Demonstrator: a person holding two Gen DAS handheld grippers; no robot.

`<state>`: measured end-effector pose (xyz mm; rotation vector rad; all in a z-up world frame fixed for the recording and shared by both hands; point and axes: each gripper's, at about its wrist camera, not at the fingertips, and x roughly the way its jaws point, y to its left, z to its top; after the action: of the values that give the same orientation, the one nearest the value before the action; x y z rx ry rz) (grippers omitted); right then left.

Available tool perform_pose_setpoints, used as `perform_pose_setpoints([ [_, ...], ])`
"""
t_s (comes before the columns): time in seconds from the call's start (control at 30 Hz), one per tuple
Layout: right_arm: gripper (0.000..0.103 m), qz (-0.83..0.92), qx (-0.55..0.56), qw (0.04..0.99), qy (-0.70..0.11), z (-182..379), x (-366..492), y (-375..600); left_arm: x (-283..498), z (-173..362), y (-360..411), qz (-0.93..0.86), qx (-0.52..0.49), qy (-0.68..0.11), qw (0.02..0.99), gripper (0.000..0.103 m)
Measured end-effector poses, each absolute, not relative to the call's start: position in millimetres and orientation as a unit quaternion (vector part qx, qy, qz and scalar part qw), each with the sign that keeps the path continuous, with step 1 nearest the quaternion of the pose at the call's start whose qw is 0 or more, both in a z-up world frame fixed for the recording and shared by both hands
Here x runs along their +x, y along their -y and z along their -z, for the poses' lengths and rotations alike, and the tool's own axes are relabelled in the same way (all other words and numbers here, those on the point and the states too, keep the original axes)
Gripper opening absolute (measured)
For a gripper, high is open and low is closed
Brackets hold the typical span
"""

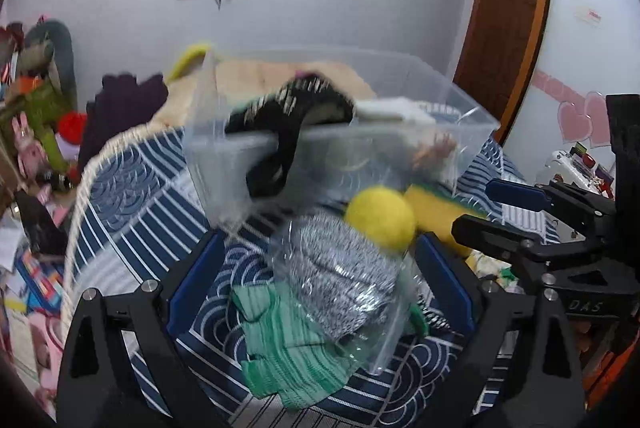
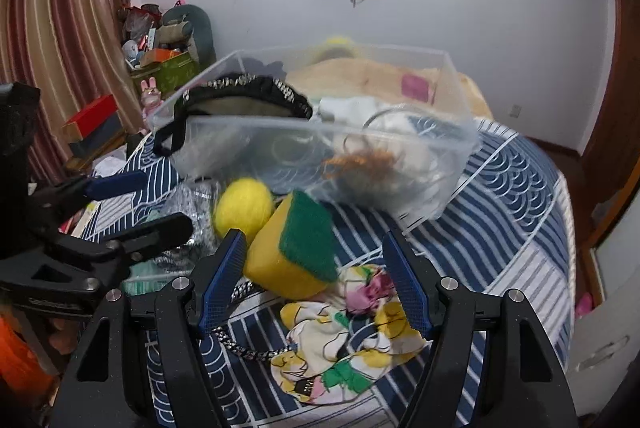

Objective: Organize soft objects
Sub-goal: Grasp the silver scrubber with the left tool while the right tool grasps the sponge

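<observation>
Left gripper [image 1: 316,276] wide open, empty, straddling bagged steel scourer [image 1: 340,276]; green cloth [image 1: 288,360] beneath. Right gripper [image 2: 316,284] agape, empty, over sponge [image 2: 296,252] and floral fabric [image 2: 344,336]. Clear bin [image 2: 400,144] ahead. Seemingly between picks: next, closing on one piece.

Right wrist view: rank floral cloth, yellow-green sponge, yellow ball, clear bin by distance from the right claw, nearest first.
1. floral cloth: between the open right claw fingers, low.
2. yellow-green sponge: just ahead, toward the left finger.
3. yellow ball: behind the sponge, left.
4. clear bin: farthest, across the bed's middle.
</observation>
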<state>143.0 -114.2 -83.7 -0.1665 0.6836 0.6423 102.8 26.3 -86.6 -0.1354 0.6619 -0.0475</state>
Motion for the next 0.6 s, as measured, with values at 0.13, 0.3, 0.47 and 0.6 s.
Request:
perform_pose_setpoints([
  [0.13, 0.060, -0.316, -0.075, 0.883, -0.340, 88.5, 144.7, 113.0, 106.9, 97.3, -27.6, 0.029, -0.072, -0.331, 0.940, 0.090],
  [0.3, 0.041, -0.332, -0.071, 0.875, -0.344, 88.9, 141.1, 111.6, 105.8, 104.3, -25.6, 0.054, -0.080, -0.337, 0.937, 0.067],
  [0.47, 0.036, -0.328, -0.072, 0.884, -0.325, 84.1, 133.5, 115.6, 99.7, 107.0, -25.9, 0.064, -0.086, -0.334, 0.936, 0.049],
  [0.6, 0.035, -0.325, -0.070, 0.893, -0.304, 74.5, 126.7, 119.7, 91.0, 101.1, -26.7, 0.057, -0.082, -0.324, 0.941, 0.038],
])
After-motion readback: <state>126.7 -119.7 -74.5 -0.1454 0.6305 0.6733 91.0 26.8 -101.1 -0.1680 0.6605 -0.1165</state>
